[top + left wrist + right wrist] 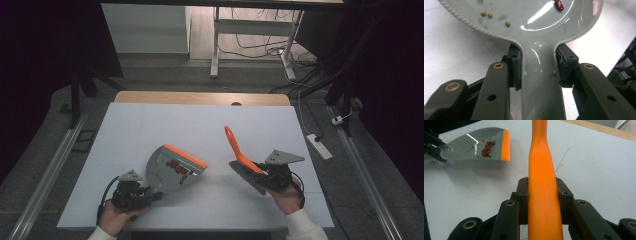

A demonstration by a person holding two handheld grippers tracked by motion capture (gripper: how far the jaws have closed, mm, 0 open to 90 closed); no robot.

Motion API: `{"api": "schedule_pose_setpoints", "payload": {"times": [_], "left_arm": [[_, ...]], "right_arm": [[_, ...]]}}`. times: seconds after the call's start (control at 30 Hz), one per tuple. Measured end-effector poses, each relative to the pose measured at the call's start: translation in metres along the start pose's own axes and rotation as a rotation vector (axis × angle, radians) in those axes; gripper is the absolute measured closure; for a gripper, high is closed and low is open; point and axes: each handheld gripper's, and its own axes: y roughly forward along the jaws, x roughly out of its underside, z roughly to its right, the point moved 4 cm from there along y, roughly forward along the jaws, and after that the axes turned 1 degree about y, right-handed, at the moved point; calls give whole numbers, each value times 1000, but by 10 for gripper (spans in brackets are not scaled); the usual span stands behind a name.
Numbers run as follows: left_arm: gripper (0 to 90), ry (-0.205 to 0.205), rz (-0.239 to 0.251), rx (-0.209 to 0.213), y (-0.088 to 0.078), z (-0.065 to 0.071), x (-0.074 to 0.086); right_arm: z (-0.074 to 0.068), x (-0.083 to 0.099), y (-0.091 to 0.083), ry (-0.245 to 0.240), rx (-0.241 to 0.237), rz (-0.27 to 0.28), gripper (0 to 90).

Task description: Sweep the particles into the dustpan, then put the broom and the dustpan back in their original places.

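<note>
A grey dustpan (172,167) with an orange front lip holds red and yellow bits in its pan (524,15). My left gripper (145,192) is shut on its grey handle (540,82), near the table's front left. My right gripper (267,172) is shut on the orange handle (543,195) of a small brush (240,152); the handle points up and away, and the dark bristles (248,177) hang low over the table. In the right gripper view the dustpan (477,145) lies at the upper left, its lip toward the brush.
A white sheet (200,130) covers the table, with a wooden edge (200,97) at the far side. Faint red marks (476,187) are drawn on the sheet. A power strip (319,146) and cables lie on the floor to the right.
</note>
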Motion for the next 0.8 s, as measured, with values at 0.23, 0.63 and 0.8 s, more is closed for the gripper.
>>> {"api": "schedule_pose_setpoints", "payload": {"times": [0.23,0.63,0.8], "left_arm": [[616,-34,24,-16,-5,-6,1],[616,-57,39,-35,-8,-11,1],[616,-64,49,-52,-10,-11,2]], "right_arm": [[6,5,-8,21,4,-3,698],[10,15,-11,52,10,-28,698],[12,19,-13,80,8,-44,698]]}}
